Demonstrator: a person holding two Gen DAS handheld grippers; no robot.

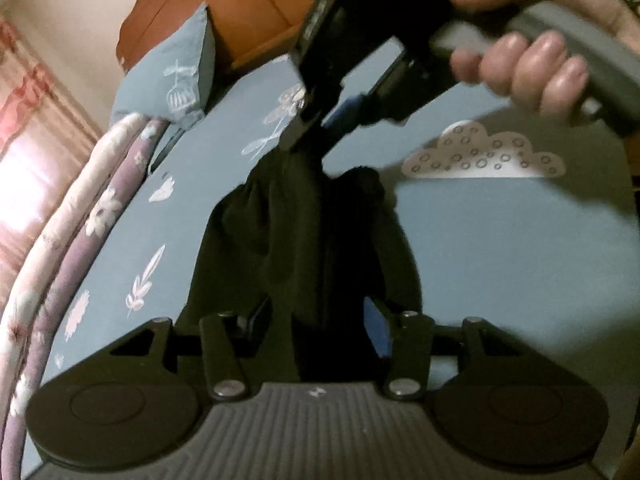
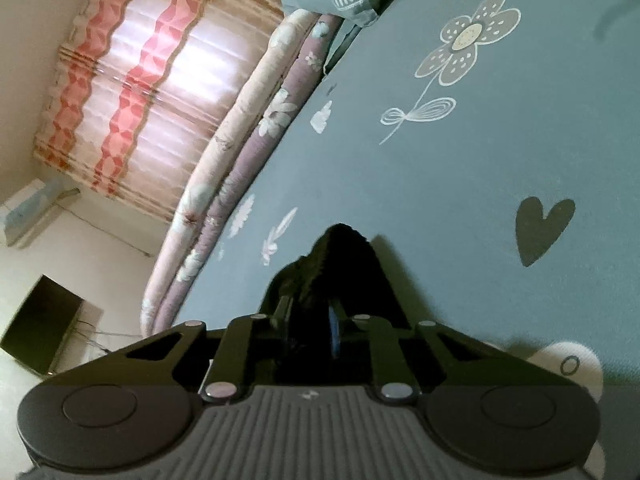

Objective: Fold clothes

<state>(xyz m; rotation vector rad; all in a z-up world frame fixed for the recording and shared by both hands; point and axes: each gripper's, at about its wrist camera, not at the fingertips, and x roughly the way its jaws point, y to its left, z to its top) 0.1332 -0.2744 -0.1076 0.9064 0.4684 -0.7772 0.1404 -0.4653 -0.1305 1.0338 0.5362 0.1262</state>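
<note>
The left claw (image 1: pixel 316 320) sits at the lower middle of its view with its jaws apart, dark cloth bunched between them though I can't tell whether the pads press on it. The dark garment (image 1: pixel 304 224) rises from there toward the upper middle of that frame, where the right claw (image 1: pixel 308 136), held in a person's hand (image 1: pixel 532 68), pinches its far end; in its own view this right claw (image 2: pixel 316 320) is clamped on the black fabric at lower centre. To fold well, I'd judge both ends should be kept taut and level, then laid flat on the bed sheet (image 1: pixel 500 240). The cloth looks soft, limp and matte; the sheet is smooth blue cotton printed with flowers and a cloud (image 1: pixel 484 156).
</note>
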